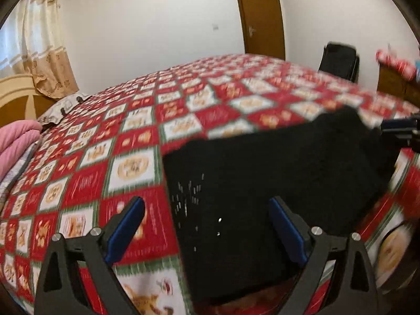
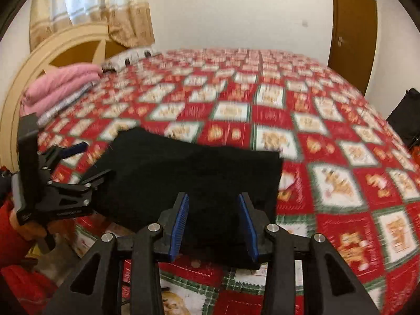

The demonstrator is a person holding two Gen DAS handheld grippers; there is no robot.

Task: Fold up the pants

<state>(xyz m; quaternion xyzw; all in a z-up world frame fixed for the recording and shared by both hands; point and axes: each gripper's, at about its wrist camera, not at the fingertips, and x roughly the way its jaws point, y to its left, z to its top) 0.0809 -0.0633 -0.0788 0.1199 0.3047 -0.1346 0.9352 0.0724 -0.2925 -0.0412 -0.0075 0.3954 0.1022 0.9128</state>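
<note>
Black pants (image 1: 275,178) lie folded into a flat rectangle near the front edge of the bed; they also show in the right wrist view (image 2: 189,173). My left gripper (image 1: 207,210) is open and empty, hovering over the pants' left edge. It shows from the side in the right wrist view (image 2: 89,160), at the pants' left end. My right gripper (image 2: 214,204) is open and empty just above the pants' near edge. Its tip shows at the right edge of the left wrist view (image 1: 401,128), by the pants' right end.
The bed has a red, white and green checked cover (image 2: 275,120). Folded pink bedding (image 2: 60,84) and a cream headboard (image 2: 52,50) are at the left. A brown door (image 1: 260,15) and a black bag (image 1: 338,60) are beyond the bed.
</note>
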